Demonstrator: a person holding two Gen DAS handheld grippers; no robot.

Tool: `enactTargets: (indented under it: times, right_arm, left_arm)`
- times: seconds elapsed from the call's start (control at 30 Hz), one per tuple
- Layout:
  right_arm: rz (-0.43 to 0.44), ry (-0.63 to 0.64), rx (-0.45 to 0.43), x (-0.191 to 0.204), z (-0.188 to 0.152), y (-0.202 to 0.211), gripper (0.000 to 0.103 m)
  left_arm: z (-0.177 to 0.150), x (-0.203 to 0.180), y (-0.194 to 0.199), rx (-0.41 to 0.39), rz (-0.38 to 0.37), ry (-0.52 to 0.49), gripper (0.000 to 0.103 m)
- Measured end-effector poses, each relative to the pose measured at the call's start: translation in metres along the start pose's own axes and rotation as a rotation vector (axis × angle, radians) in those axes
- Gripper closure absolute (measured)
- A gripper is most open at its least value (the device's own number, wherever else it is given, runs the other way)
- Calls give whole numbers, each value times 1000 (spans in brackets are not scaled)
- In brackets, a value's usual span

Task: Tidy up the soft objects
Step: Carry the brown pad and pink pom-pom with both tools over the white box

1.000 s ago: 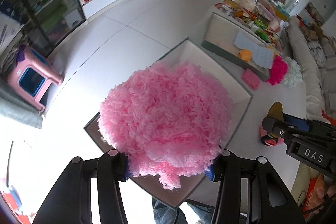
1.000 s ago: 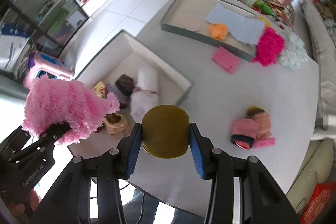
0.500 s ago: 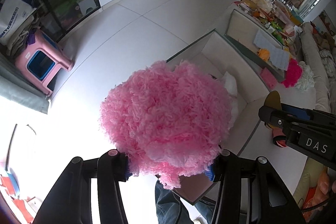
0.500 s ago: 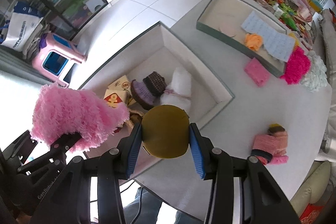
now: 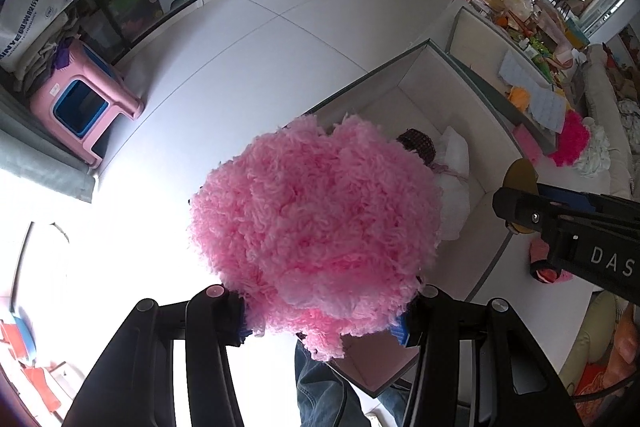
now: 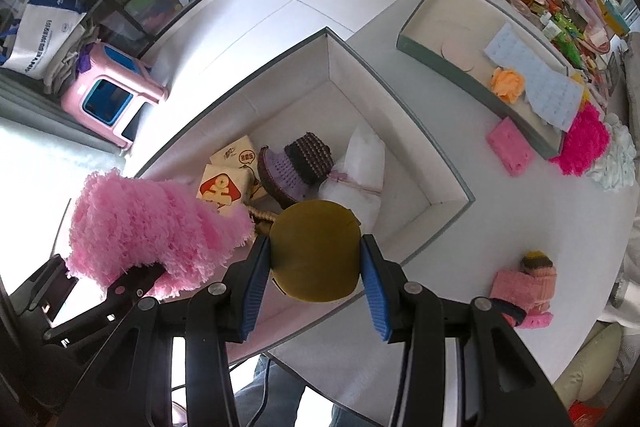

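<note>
Both tongs are carrying soft pieces over the white box (image 6: 400, 131).

Left wrist: your left gripper (image 5: 324, 311) is pinching the pink fluffy chenille pad (image 5: 316, 223), light and squashy, gripped at its near edge; the box is now sliding further right behind it. Right wrist: your right gripper (image 6: 316, 267) is clamping the olive round sponge (image 6: 316, 251), springy, held by opposite edges; the box is sitting more directly beneath than before.

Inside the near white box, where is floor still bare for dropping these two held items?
Bare floor lies toward the white box's far corner, beyond the knitted hat and white pouch. The near-left part is crowded with tissue packs.
</note>
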State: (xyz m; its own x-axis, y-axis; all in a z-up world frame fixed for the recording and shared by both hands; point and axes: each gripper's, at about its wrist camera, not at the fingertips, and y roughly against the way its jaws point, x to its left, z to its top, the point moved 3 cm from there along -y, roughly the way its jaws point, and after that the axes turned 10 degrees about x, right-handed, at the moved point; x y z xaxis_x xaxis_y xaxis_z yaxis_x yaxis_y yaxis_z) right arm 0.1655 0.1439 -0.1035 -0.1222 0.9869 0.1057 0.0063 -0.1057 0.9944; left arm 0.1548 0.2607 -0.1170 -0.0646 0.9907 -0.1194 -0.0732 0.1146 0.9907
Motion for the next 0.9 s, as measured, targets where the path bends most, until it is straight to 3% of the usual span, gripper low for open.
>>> enactTargets:
  times: [0.9]
  right_arm:
    - [-7,-23,29,-6,31,-16,54]
  left_arm:
    - [20,-7,-20,44,17,-44,51]
